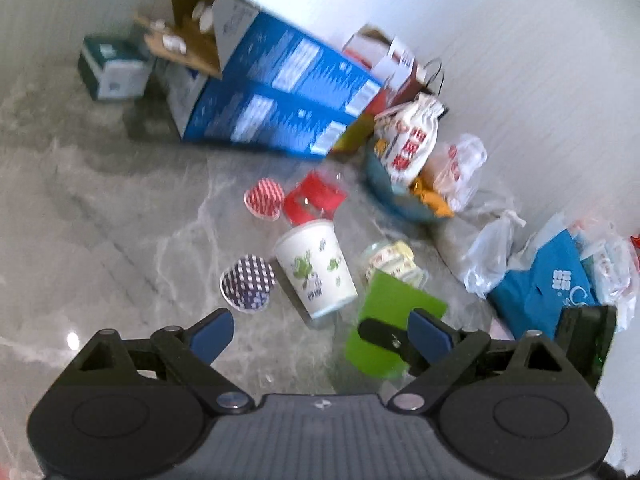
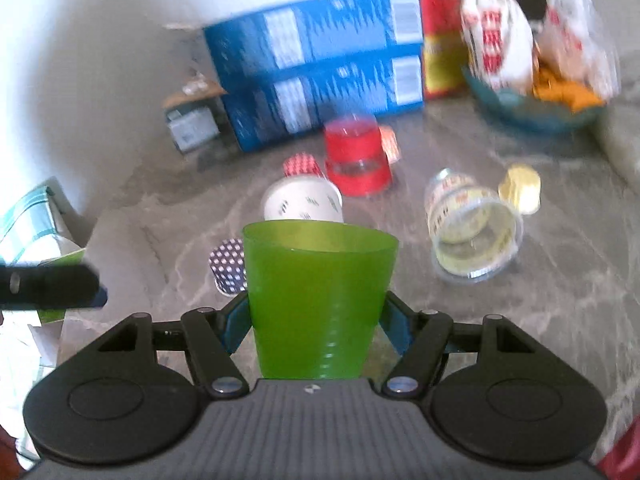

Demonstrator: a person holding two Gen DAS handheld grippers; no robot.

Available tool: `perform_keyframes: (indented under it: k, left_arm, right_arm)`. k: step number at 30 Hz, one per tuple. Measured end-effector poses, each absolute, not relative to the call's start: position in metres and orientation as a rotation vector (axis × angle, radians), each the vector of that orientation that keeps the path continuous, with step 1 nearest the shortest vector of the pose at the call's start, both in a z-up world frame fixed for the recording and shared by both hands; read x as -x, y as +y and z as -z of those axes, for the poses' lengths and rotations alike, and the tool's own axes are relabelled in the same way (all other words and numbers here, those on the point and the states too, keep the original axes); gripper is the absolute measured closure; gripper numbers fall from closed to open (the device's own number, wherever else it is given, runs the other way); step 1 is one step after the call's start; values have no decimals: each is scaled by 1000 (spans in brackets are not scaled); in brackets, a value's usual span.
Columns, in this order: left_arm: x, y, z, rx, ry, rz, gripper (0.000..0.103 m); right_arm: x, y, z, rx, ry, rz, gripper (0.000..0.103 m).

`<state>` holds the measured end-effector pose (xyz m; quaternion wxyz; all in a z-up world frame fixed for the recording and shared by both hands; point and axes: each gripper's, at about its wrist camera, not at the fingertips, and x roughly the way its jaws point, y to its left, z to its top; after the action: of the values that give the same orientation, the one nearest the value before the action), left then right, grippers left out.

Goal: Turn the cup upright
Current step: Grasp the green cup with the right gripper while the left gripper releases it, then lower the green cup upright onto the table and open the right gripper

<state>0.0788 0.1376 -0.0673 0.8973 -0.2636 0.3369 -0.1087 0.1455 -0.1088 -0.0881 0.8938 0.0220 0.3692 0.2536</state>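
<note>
Nearest us, our right tool is clamped on the green cup, its blue pads pressed to either side of the wall, the rim turned up and away from us. We judge the flip largely done; setting the cup down on the desk and letting go remain. Our left tool hangs wide apart, holding nothing. Beyond stands a white paper cup with its mouth down, then a red cup, inverted too.
</note>
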Motion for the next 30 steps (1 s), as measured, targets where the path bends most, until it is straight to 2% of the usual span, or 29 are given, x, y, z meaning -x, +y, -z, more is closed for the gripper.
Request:
perform_keyframes:
  k: [9, 19, 30]
  left_arm:
    - [14, 113, 64, 437, 425, 110, 3]
    - [131, 105, 71, 506, 349, 46, 1]
    - [171, 110, 87, 545, 325, 31, 1]
  right_arm:
    - [-77, -148, 99, -80, 443, -572, 34]
    - [-29, -135, 138, 7, 335, -452, 34]
    - [-24, -108, 153, 82, 269, -407, 34]
